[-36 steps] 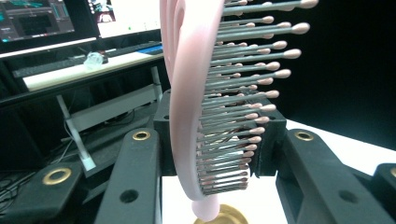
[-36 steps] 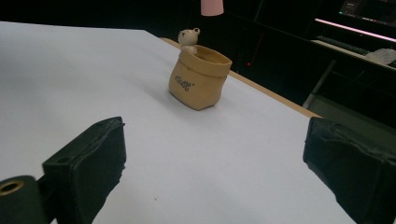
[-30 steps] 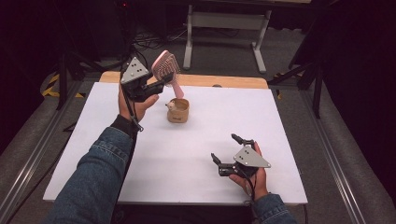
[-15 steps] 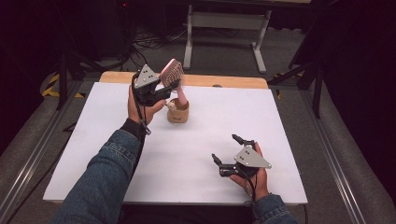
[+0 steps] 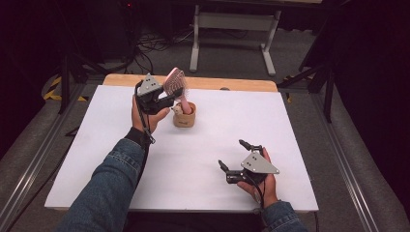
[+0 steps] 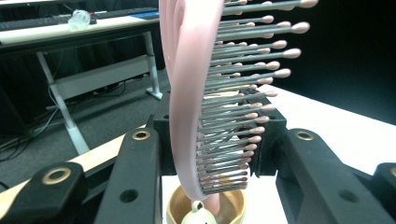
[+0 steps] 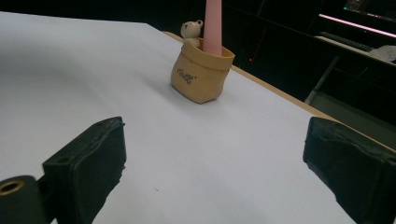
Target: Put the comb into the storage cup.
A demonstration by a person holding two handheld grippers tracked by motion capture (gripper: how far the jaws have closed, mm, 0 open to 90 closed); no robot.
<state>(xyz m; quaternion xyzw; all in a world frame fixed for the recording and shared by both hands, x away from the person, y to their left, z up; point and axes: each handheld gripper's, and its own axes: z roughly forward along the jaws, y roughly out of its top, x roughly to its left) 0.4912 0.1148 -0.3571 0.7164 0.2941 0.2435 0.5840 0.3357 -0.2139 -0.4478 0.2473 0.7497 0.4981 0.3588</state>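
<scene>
My left gripper [image 5: 167, 96] clenched on brush [image 5: 175, 83] head, handle down into cup [image 5: 184, 118] at worktop [image 5: 290, 121] 11 o'clock. Right gripper [image 5: 234, 155] released, idle at 5 o'clock.

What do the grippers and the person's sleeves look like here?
Both grippers, left and right, are black, each with two jaws and a grey three-cornered plate on top. Brass-coloured rivets sit at the jaw pivots. A black cable trails from the left gripper. Blue denim sleeves, with a dark cuff at the left wrist.
</scene>
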